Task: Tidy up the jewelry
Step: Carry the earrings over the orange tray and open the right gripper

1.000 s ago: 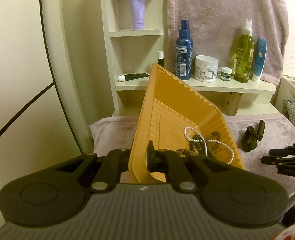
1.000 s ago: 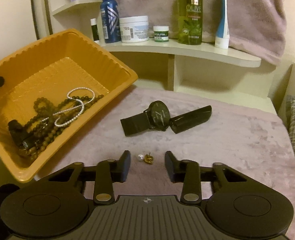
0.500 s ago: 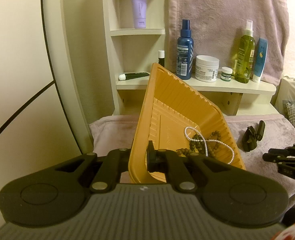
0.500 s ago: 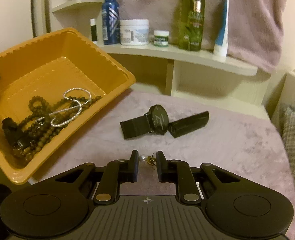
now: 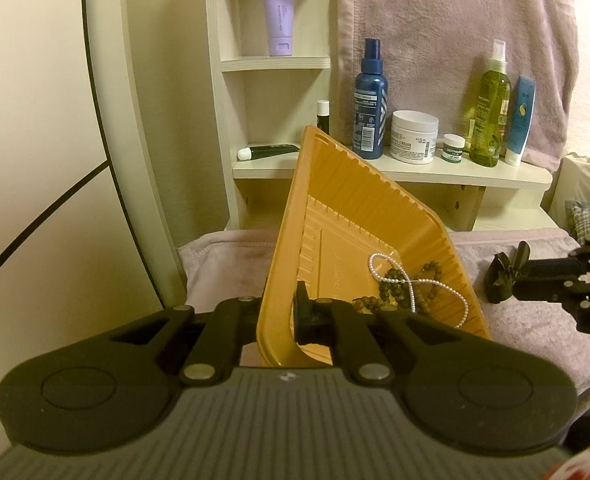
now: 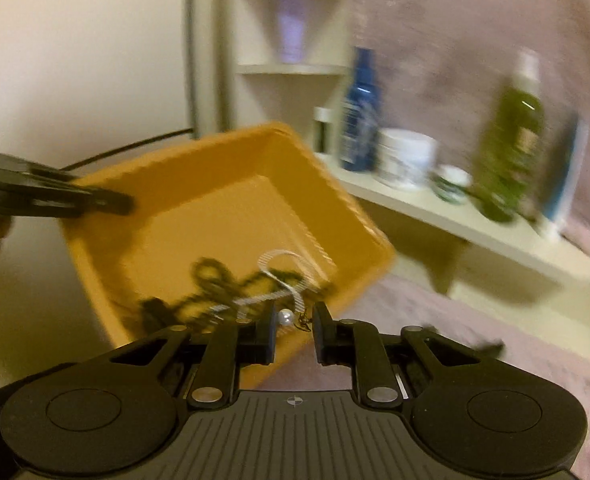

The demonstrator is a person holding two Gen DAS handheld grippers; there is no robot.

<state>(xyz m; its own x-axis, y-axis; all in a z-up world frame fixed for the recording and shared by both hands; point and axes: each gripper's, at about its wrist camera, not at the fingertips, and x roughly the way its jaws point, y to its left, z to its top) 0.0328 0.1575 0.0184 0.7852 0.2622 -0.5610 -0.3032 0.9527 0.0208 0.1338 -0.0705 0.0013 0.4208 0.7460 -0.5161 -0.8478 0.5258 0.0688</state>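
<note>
Orange tray (image 5: 347, 216) tilted, its near wall pinched in the clenched left gripper (image 5: 283, 316). Inside the tray, at its low end: dark bead strand (image 5: 395, 280) tangled with a white pearl strand (image 5: 415, 288). Right gripper (image 6: 293, 320) just before the tray's near rim, fingers clamped on a pearl earring (image 6: 286, 317) with a gold back. Black watch (image 5: 505, 276) lies right of the tray on the pink cloth (image 5: 535, 336).

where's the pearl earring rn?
Right wrist view: the pearl earring sits pinched between the fingers of the right tool, low centre of frame, lifted just in front of the orange tray with the bead necklaces.
</note>
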